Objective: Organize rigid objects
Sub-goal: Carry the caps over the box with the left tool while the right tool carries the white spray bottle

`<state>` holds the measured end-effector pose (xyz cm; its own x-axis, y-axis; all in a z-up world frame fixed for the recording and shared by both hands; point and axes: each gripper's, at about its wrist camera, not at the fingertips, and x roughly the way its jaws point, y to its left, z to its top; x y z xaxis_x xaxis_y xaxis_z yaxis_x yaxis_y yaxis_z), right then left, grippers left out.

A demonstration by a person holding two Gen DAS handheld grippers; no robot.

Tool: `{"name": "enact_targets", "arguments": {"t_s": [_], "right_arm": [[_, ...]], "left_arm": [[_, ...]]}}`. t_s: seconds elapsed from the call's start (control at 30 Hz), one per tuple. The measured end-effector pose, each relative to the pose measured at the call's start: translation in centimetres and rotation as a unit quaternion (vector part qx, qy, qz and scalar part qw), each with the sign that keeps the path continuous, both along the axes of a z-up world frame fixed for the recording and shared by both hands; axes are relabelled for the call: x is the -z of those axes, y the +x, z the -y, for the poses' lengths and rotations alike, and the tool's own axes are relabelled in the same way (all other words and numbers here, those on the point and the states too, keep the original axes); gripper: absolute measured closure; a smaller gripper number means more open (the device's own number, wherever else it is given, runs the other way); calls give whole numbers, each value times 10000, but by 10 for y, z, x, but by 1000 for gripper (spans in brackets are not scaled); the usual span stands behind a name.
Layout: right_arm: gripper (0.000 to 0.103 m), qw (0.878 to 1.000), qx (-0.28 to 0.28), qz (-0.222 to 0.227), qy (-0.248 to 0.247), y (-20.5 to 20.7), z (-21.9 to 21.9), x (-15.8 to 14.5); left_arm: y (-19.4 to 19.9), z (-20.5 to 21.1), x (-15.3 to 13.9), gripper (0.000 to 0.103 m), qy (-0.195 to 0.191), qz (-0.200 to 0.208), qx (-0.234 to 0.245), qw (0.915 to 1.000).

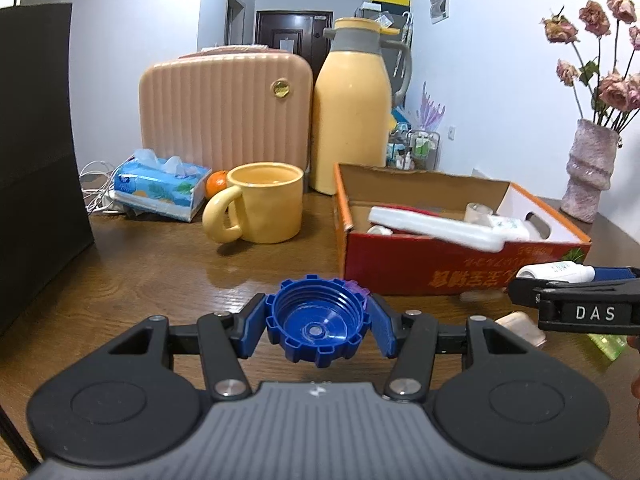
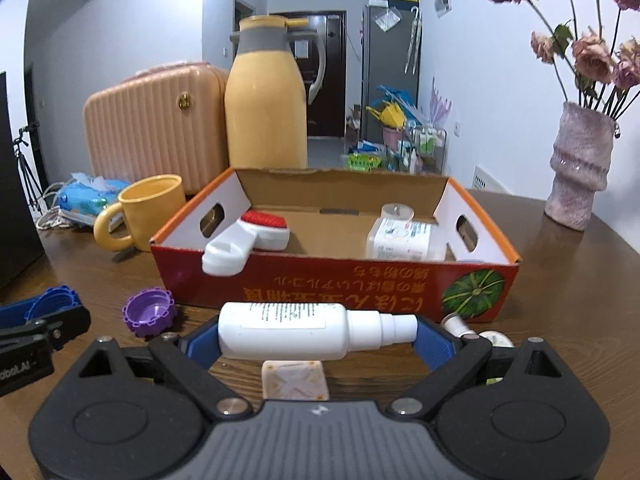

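My left gripper (image 1: 319, 326) pinches the blue cap (image 1: 319, 322) by its ridged rim: light, stiff, good bite. My right gripper (image 2: 318, 338) clamps the white spray bottle (image 2: 304, 336) end to end, crosswise; smooth plastic, prob. light, nozzle end may slip. Cardboard box (image 2: 332, 280) sits just ahead of my jaws.

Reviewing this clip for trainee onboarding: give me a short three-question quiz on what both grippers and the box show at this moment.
1. True or false: the left gripper is shut on a blue cap.
2. What does the right gripper hold? A) yellow mug B) white spray bottle C) purple cap
3. Fill in: the white brush with the red head leans over the front wall of the ____.

Key
1. True.
2. B, the white spray bottle, lying crosswise.
3. Cardboard box.
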<state>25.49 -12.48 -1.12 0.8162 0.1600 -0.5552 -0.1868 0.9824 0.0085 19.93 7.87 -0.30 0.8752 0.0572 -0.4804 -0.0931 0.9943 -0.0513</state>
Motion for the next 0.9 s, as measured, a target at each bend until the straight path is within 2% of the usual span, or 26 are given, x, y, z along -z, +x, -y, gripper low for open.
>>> {"name": "enact_targets", "arguments": {"t_s": [0.47,0.9], "right_arm": [[6,9989,72,415,185,-4,38,-26],[6,9968,123,738,268,15,52,-39]], "left_arm": [[12,38,-30,48,26,286,269,9992],[46,58,-46,48,-27,390,307,9988]]}}
